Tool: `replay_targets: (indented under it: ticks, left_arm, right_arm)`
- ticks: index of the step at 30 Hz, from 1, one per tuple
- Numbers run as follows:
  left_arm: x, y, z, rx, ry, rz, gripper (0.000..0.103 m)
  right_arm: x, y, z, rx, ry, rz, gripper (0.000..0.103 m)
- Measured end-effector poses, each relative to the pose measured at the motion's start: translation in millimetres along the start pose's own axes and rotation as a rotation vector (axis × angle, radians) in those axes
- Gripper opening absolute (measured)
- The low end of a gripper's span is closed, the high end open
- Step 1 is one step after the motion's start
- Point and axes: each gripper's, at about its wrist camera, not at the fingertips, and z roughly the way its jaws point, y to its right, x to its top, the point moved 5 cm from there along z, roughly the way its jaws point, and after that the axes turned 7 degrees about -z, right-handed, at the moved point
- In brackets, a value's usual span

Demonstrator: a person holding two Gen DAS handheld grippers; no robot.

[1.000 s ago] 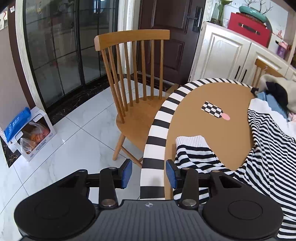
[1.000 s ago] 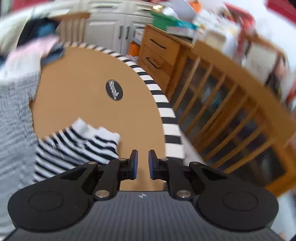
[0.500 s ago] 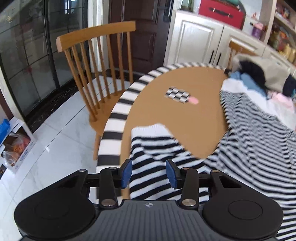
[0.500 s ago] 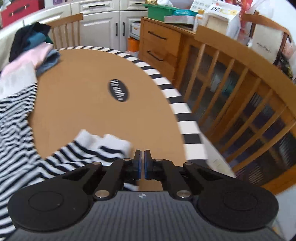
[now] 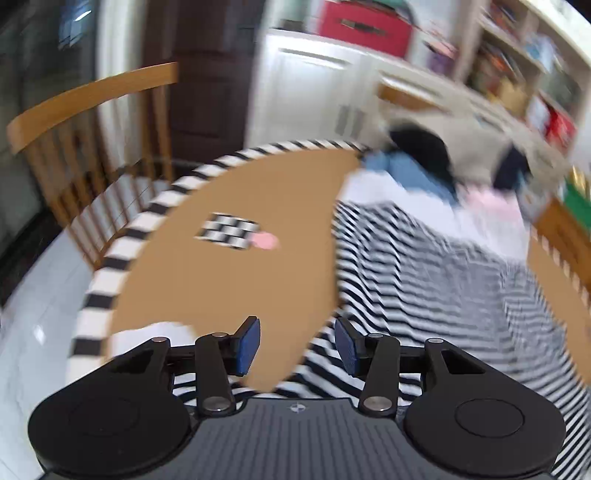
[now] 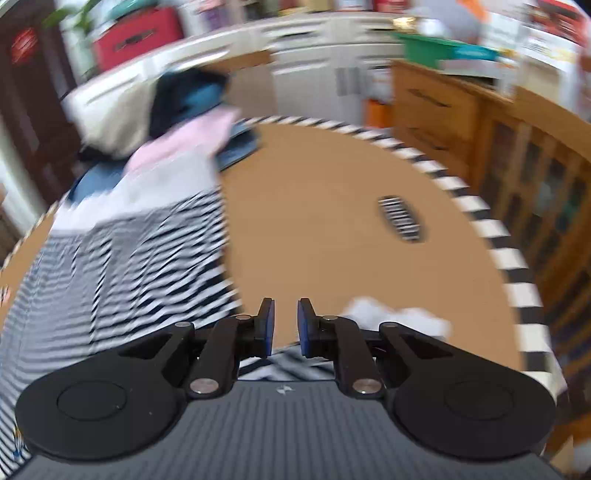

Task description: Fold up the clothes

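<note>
Both tongs [image 5: 297, 345] [image 6: 282, 328] swung inward over striped sweater [image 5: 424, 295]; labels blurred.

Bright, even daylight — both fisheye views motion-blurred, edges curved.

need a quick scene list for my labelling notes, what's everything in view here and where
striped sweater: one, black and white, spread over the table, a sleeve trailing toward each gripper
table: one, tan top with a black-and-white striped rim
clothes pile: one heap, pink, blue, black and beige, far end of the table
checkered sticker: one, black and white with a pink tab, on the bare tabletop
oval sticker: one, dark, on the tabletop, blurred
wooden chair: one, light wood, beside the table's rim
white cabinets: behind the table
red box: one, on top of the cabinets
wooden sideboard: one, brown, beyond the table
left gripper: black, blue pads, jaws opening, nothing between
right gripper: black, blue pads, jaws opening, nothing between
</note>
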Motion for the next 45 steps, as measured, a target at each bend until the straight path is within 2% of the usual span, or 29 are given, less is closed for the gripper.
replay_targets:
  ticks: [4, 5, 7, 10, 12, 14, 17, 19, 21, 23, 27, 29, 32, 35, 40, 45]
  left_arm:
    - [-14.2, 11.0, 15.2, 0.025, -0.030, 0.064, 0.044]
    - [-16.9, 8.8, 17.3, 0.038, -0.037, 0.073, 0.044]
    - [-21.4, 2.7, 19.8, 0.062, -0.039, 0.087, 0.043]
    - [-19.1, -10.0, 15.9, 0.093, -0.025, 0.119, 0.047]
    - [-17.6, -17.3, 13.0, 0.099, -0.028, 0.106, 0.049]
    - [-16.2, -21.8, 12.7, 0.099, -0.027, 0.088, 0.056]
    - [-13.9, -21.3, 12.5, 0.111, -0.019, 0.104, 0.056]
    - [-9.8, -22.4, 8.0, 0.092, -0.019, 0.072, 0.051]
    - [-2.6, -27.9, -7.9, 0.074, 0.022, 0.003, 0.051]
    - [1.7, -35.3, -26.1, 0.075, 0.065, -0.049, 0.049]
    - [-6.8, -47.5, -58.3, 0.109, 0.095, -0.128, 0.049]
    - [-17.9, -49.1, -70.7, 0.129, 0.090, -0.154, 0.050]
    - [-36.3, -48.2, -78.0, 0.177, 0.042, -0.175, 0.051]
    - [-49.9, -47.9, -81.7, 0.188, 0.003, -0.208, 0.051]
    - [-55.7, -46.2, -84.6, 0.193, -0.009, -0.185, 0.051]
    - [-48.4, -50.0, -85.0, 0.173, -0.025, -0.145, 0.051]
  right_arm:
    - [-8.8, -19.5, 18.5, 0.000, -0.059, -0.073, 0.015]
    - [-11.3, -20.5, 21.2, -0.005, -0.071, -0.078, 0.012]
    - [-14.7, -17.3, 19.3, -0.014, -0.065, -0.084, 0.011]
    - [-16.6, -8.1, 16.1, -0.044, -0.059, -0.094, 0.011]
    - [-17.5, -2.9, 14.9, -0.048, -0.055, -0.080, 0.010]
    - [-18.2, 0.2, 14.7, -0.054, -0.049, -0.066, 0.011]
    - [-18.6, -0.1, 15.6, -0.089, -0.041, -0.089, 0.026]
    - [-16.1, 2.0, 13.4, -0.062, -0.046, -0.050, 0.025]
    - [-13.7, 3.6, 3.7, -0.033, -0.016, -0.013, 0.025]
    - [-12.3, 2.0, -4.5, -0.027, 0.005, -0.033, 0.026]
    - [-13.8, -1.5, -10.3, -0.015, 0.006, -0.085, 0.026]
    - [-15.4, -2.2, -9.4, -0.010, -0.001, -0.098, 0.026]
    - [-17.7, -3.6, -7.9, 0.001, -0.017, -0.097, 0.026]
    - [-18.8, -9.3, -10.5, 0.018, -0.018, -0.113, 0.026]
    - [-16.5, -25.6, -21.1, 0.056, 0.007, -0.158, 0.026]
    - [-21.4, -42.2, -41.0, 0.095, 0.028, -0.107, 0.026]
